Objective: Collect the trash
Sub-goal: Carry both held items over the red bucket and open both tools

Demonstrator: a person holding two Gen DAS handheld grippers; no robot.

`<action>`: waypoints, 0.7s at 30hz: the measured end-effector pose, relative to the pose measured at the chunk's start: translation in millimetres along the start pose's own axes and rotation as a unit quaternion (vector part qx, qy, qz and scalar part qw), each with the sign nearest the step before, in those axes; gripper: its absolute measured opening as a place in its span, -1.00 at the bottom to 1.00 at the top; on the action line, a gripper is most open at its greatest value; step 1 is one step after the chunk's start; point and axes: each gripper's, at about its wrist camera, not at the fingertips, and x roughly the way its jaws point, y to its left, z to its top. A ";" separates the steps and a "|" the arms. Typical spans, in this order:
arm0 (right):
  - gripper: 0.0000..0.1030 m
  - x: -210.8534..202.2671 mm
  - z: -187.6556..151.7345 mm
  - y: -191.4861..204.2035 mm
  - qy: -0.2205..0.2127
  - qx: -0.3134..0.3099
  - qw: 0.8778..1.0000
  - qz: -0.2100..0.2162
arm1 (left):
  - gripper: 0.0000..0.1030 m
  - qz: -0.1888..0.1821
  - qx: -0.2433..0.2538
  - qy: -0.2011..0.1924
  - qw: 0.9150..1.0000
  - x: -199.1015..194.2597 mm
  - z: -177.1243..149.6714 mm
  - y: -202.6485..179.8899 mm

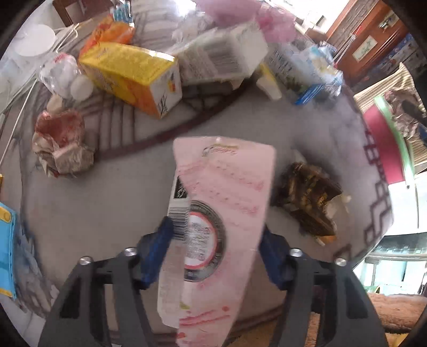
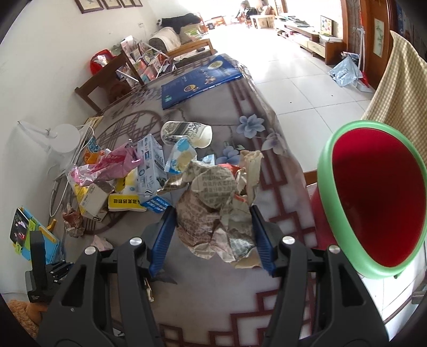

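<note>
Between your right gripper (image 2: 212, 235) fingers: crumpled newspaper (image 2: 216, 208) clamped, ready for red bin (image 2: 373, 197) | left gripper (image 1: 213, 256) clamps pink wrapper (image 1: 213, 227)

A long room is seen past the tongs in the right wrist view. A pale tiled floor (image 2: 291, 80) is lit brightly by daylight from the far end. To the left, a white wall (image 2: 40, 66) is hung with framed pictures (image 2: 106, 4). A sofa (image 2: 170, 38) is set against that wall, far ahead. A low cabinet (image 2: 307, 34) is placed along the right side, beside a wooden door (image 2: 373, 40). Directly beneath, a table is covered by a grey cloth (image 2: 267, 133) printed with brown lattice and blue flowers. A wooden chair (image 2: 106, 82) is pushed against its left edge.
</note>
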 end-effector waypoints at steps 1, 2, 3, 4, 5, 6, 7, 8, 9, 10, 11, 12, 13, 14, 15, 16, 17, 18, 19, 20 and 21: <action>0.06 -0.6 1.5 -0.2 -0.001 -0.001 1.000 0.001 | -0.14 0.002 -0.002 -0.012 1.000 -6.8 0.8 -1.2; 0.06 -1.4 2.7 -0.3 -0.002 -0.002 1.000 0.002 | -0.15 0.005 -0.004 -0.019 1.000 -11.3 1.5 -1.4; 0.06 -3.0 4.3 -1.3 -0.005 -0.003 1.000 0.004 | -0.16 0.008 -0.014 -0.035 0.999 -19.0 2.6 -0.6; 0.06 -4.5 5.1 -2.7 -0.007 -0.003 1.000 0.006 | -0.16 0.005 -0.025 -0.051 0.998 -27.0 4.0 0.1; 0.06 -6.6 6.7 -4.2 -0.011 -0.003 1.000 0.008 | -0.16 0.000 -0.033 -0.063 0.997 -32.5 5.1 1.4; 0.06 -9.2 8.1 -6.2 -0.014 -0.003 1.000 0.009 | -0.16 -0.010 -0.043 -0.086 0.995 -44.7 7.8 -0.4; 0.06 -11.7 9.3 -9.3 -0.017 -0.002 1.000 0.010 | -0.16 -0.016 -0.045 -0.099 0.994 -51.1 10.2 -3.4; 0.06 -14.5 10.1 -13.0 -0.020 0.001 1.000 0.012 | -0.16 -0.022 -0.046 -0.115 0.992 -59.1 13.6 -8.9; 0.06 -16.5 11.1 -16.5 -0.023 0.003 1.000 0.012 | -0.16 -0.030 -0.041 -0.135 0.990 -69.1 19.0 -17.5; 0.06 -19.4 12.3 -21.2 -0.026 0.005 1.000 0.012 | -0.16 -0.040 -0.034 -0.152 0.987 -77.9 24.8 -27.8; 0.06 -21.9 13.5 -25.4 -0.029 0.007 0.999 0.010 | -0.16 -0.048 -0.028 -0.163 0.985 -82.8 28.7 -36.3; 0.06 -26.0 14.4 -31.7 -0.034 0.011 0.999 0.008 | -0.16 -0.060 -0.018 -0.176 0.982 -88.8 35.7 -49.1; 0.06 -30.6 14.8 -38.9 -0.038 0.015 0.999 0.005 | -0.16 -0.074 -0.007 -0.185 0.980 -92.6 43.3 -63.5; 0.06 -34.0 15.2 -44.0 -0.042 0.019 0.999 0.001 | -0.16 -0.085 0.000 -0.189 0.978 -92.9 48.4 -75.9; 0.06 -39.6 15.6 -52.7 -0.047 0.024 0.999 -0.004 | -0.16 -0.099 0.009 -0.194 0.976 -94.3 55.1 -90.0; 0.06 -43.9 15.6 -60.0 -0.051 0.029 0.998 -0.008 | -0.16 -0.115 0.020 -0.196 0.974 -94.2 61.5 -106.3; 0.06 -51.5 15.4 -71.7 -0.058 0.036 0.998 -0.016 | -0.16 -0.124 0.025 -0.195 0.973 -94.6 65.9 -114.7; 0.06 -56.8 15.1 -79.5 -0.062 0.042 0.997 -0.022 | -0.16 -0.140 0.033 -0.192 0.971 -93.1 72.9 -130.6; 0.06 -61.8 14.7 -86.7 -0.065 0.046 0.996 -0.028 | -0.16 -0.156 0.042 -0.190 0.969 -91.9 78.6 -146.3; 0.06 -68.6 13.7 -97.2 -0.071 0.054 0.995 -0.037 | -0.16 -0.170 0.054 -0.189 0.966 -90.8 82.7 -162.1; 0.06 -75.3 12.2 -107.9 -0.075 0.061 0.994 -0.046 | -0.16 -0.177 0.065 -0.189 0.964 -92.2 84.3 -173.2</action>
